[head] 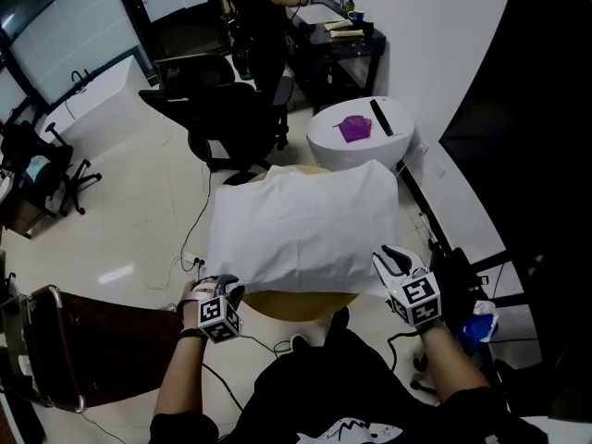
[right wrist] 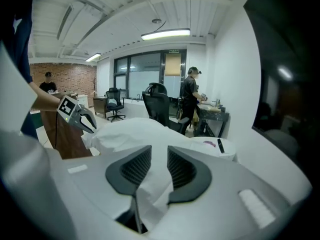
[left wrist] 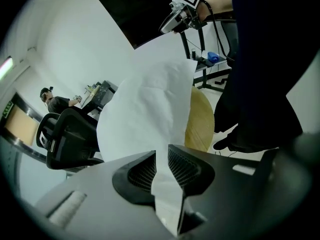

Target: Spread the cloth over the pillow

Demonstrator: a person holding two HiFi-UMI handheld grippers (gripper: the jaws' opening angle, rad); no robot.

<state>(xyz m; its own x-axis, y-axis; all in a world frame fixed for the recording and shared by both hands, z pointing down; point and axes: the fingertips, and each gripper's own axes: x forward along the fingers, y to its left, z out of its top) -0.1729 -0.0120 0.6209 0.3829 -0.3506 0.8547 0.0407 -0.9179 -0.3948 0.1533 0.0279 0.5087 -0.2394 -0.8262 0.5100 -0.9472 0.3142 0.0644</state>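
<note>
L gripper (left wrist: pixel 161 156) first: jaws only a narrow slit apart, and a strip of the white cloth (head: pixel 305 225) runs straight thru the gap and down betw. the pads. The pads look just off it, so it's a loose hold at best, not a clamp. In the head view the L gripper sits at the cloth's near-left corner, tips pointing down at the hem. R gripper (right wrist: pixel 159 154): jaws stand a bit wider, approx. mid-open, with a bunched fold of the same cloth wedged betw. the ribbed pads. That fold fills the gap, so the grip is on. From above, the R gripper is at the near-right corner, tilted fwd over the edge. The cloth itself lies puffed and rectangular across the round wooden table (head: pixel 296 305), draped over a soft bulk. The pillow can't be told apart from its cover, since white hides it all. The near hem hangs just past the table rim on the person's side, betw. the two grippers. In the R gripper view the cloth mounds ahead, with the L gripper at its far-left edge.
</note>
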